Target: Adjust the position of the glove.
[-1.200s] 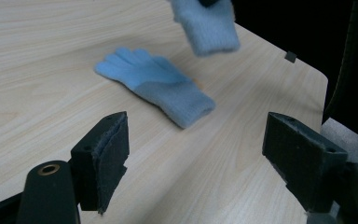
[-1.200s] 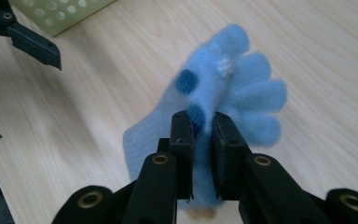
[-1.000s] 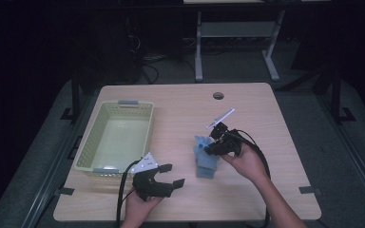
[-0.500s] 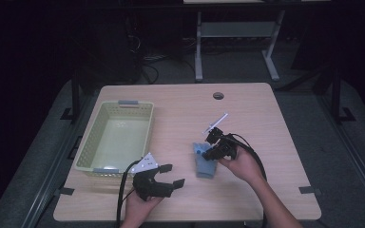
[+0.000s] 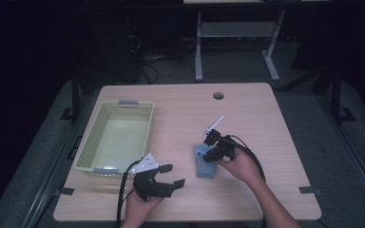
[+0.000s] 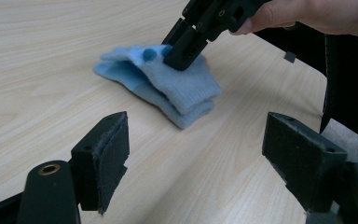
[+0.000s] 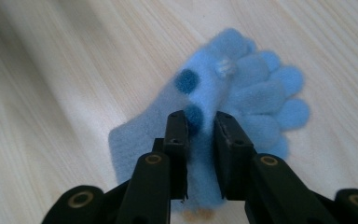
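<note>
We see the right gripper (image 5: pixel 213 151) with its jaws set narrow around a raised fold of the blue glove (image 5: pixel 204 162); they have just been opening a little, and in the right gripper view the fleece still sits between the two pads (image 7: pixel 227 140), though we cannot tell how firmly they press. The glove lies flat on the tabletop (image 5: pixel 247 109), right of its middle and toward the near edge, well apart from the basket (image 5: pixel 91 151) at the left edge. It is soft, napped fleece, pale blue, with rounded finger ends (image 7: pixel 279 91) fanned away from the gripper, two darker blue dots (image 7: pixel 186 80) and a small whitish button (image 7: pixel 225 67); in the left gripper view it looks like two layers stacked. The left gripper (image 5: pixel 167 176) rests by the near edge, just right of the basket's near corner, its jaws spread wide with nothing between them; their black pads (image 6: pixel 107 154) look fuzzy-faced. The basket is a pale green plastic lattice, rectangular, with grey handles. The tabletop is light wood grain with rounded corners and a round cable hole (image 5: pixel 218 96) near the far edge.
</note>
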### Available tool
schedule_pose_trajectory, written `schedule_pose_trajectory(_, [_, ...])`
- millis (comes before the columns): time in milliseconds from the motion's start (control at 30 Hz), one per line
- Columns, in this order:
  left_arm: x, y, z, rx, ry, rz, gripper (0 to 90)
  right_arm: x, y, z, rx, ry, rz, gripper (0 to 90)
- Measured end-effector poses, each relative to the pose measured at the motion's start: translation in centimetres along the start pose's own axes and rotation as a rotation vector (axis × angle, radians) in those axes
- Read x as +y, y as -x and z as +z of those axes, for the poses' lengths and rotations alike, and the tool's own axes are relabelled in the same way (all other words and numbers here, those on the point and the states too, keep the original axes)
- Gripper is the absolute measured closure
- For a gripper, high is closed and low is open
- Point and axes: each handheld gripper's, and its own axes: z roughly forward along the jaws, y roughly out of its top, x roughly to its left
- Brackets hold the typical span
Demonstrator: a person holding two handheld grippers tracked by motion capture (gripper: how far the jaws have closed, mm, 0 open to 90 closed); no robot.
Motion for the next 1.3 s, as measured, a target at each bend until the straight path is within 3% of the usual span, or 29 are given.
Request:
schedule_pose_trajectory(300, [0.0, 0.0, 0.1, -0.004, 0.007, -0.003, 22.6, -0.1, 0.0, 0.9, -0.023, -0.006, -0.004, 63.2])
schedule_pose_trajectory(400, [-0.1, 0.0, 0.1, -0.005, 0.001, -0.003, 22.6, -0.1, -0.1, 0.6, -0.043, 0.022, 0.006, 59.7])
schedule_pose_trajectory(533, [-0.1, 0.0, 0.1, -0.006, -0.001, 0.003, 22.6, -0.2, 0.0, 0.3, -0.034, 0.080, 0.029, 69.5])
schedule_pose_trajectory(600, [-0.1, 0.1, 0.1, -0.005, -0.002, 0.005, 22.6, -0.2, 0.0, 0.6, -0.035, 0.068, 0.021, 74.5])
schedule_pose_trajectory(767, [-0.1, 0.1, 0.2, -0.005, -0.009, 0.007, 22.8, -0.5, 0.3, 2.1, -0.014, 0.026, 0.027, 77.2])
schedule_pose_trajectory(833, [-0.1, 0.1, 0.2, -0.004, -0.010, 0.005, 23.0, -0.9, 0.6, 2.4, 0.010, 0.046, 0.052, 76.7])
schedule_pose_trajectory(1100, [-0.2, 0.1, 0.8, -0.006, -0.021, -0.014, 25.5, -2.2, 1.0, 0.4, 0.027, 0.140, 0.128, 60.0])
schedule_pose_trajectory(1167, [-0.1, 0.3, 1.2, -0.006, -0.035, -0.042, 25.7, -2.7, 1.0, 0.1, 0.047, 0.162, 0.149, 55.3])
schedule_pose_trajectory(1300, [0.4, 1.1, 2.4, 0.009, -0.107, -0.026, 25.7, -3.8, 1.2, -0.6, 0.075, 0.200, 0.214, 45.9])
